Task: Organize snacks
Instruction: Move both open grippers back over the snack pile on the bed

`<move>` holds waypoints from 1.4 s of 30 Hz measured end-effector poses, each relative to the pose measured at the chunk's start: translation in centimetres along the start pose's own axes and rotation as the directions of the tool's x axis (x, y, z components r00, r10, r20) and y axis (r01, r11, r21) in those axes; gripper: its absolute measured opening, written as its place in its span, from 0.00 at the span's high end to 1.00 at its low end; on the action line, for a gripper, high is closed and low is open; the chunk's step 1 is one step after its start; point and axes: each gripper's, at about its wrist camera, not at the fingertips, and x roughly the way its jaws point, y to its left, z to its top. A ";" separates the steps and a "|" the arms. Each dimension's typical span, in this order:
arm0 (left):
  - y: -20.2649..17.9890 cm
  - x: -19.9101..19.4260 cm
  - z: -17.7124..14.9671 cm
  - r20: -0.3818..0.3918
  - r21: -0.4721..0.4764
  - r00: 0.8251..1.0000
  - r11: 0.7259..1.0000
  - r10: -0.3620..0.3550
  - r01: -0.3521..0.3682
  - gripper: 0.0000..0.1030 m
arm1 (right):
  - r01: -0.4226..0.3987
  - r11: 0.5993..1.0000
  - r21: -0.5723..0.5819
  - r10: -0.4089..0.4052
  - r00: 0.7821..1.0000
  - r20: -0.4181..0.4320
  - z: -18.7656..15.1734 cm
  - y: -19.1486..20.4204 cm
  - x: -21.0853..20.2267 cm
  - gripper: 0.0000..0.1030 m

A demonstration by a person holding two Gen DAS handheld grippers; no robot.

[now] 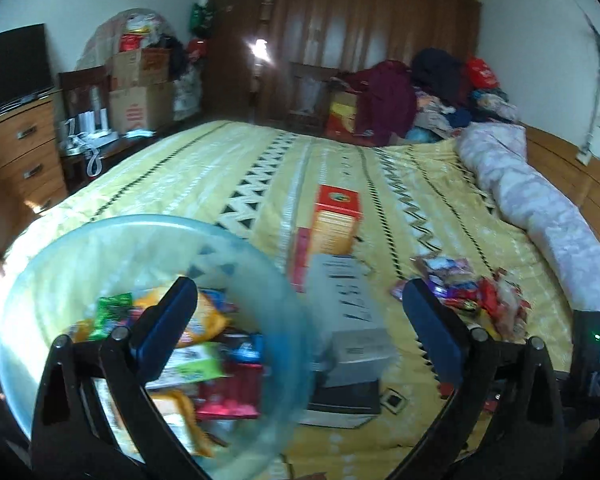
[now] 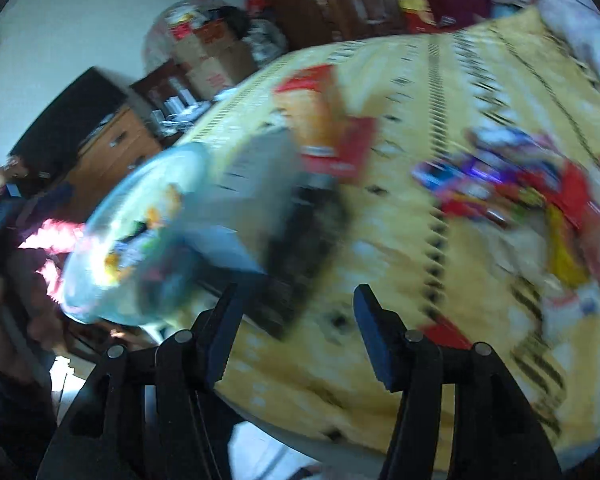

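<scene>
Both claws gape wide and hold nothing: the left gripper (image 1: 300, 320) straddles the bowl (image 1: 80, 248) rim, the right gripper (image 2: 294, 328) hangs over bare bedspread (image 2: 420, 60). Some snacks already sit in the bowl near left; the loose snack pile (image 1: 472, 296) lies right, past the grey box (image 1: 352, 312). The bowl seems close to the bed's near edge, though blur hides how close, so a nudge could tip it off. Far bedspread is open.

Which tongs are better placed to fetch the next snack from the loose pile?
Probably right: its open, empty tongs face the loose pile. The left tongs hover beside the bowl.
</scene>
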 end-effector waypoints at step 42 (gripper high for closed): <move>-13.8 6.2 -7.0 -0.329 0.127 0.926 0.963 -0.185 0.238 0.00 | 0.130 0.983 0.129 -0.139 0.988 0.063 1.9 -18.0 -4.6 0.38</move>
